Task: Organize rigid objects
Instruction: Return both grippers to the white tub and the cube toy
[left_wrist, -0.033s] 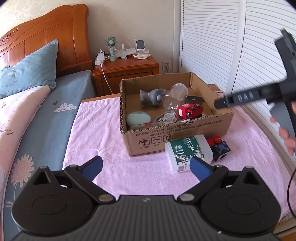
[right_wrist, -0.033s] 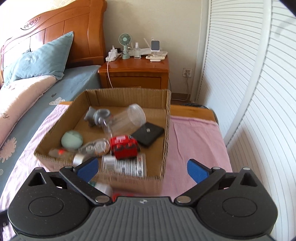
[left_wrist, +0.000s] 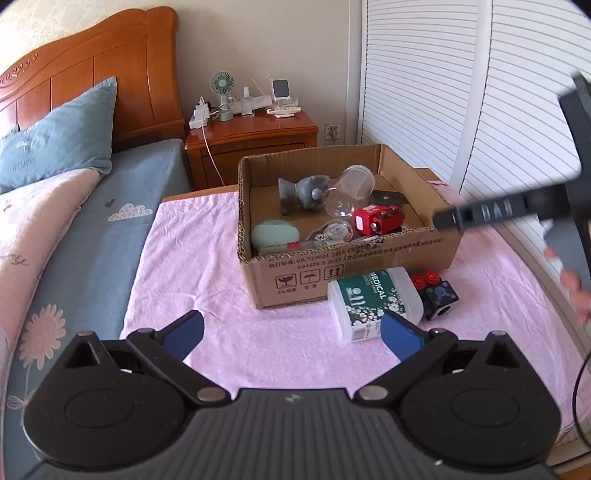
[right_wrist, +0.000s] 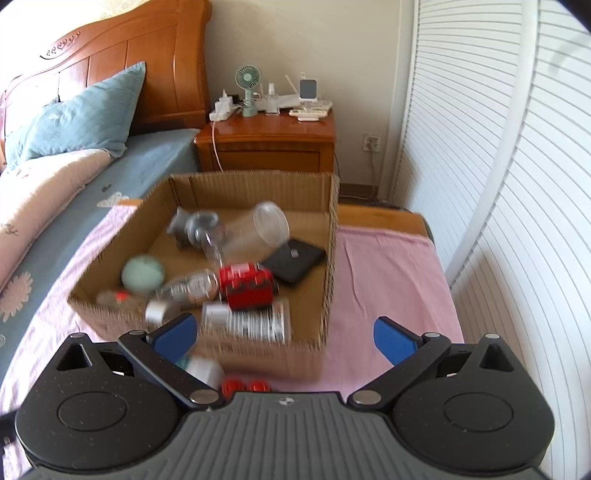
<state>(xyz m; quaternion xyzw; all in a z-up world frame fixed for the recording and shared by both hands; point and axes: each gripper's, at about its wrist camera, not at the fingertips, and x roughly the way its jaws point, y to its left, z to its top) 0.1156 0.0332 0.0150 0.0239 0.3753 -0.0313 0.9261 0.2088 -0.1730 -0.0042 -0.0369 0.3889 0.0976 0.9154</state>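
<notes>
Jaws spread wide on both grippers, nothing held.
We see the left gripper (left_wrist: 291, 332) low over the pink-clothed table (left_wrist: 207, 266); the right gripper (right_wrist: 284, 332) hangs above the cardboard box (left_wrist: 424, 247). The red toy car (right_wrist: 247, 286) lies inside; the white bottle (left_wrist: 373, 301) and dark cube (left_wrist: 439, 295) sit just outside its front wall.

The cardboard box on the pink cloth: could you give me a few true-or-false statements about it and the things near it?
1. The cardboard box holds a red toy car. True.
2. The white medical bottle lies inside the box. False: it lies outside, on the pink cloth in front of the box.
3. The right gripper grips the toy car. False: its jaws are open and empty.
4. The left gripper is open. True.
</notes>
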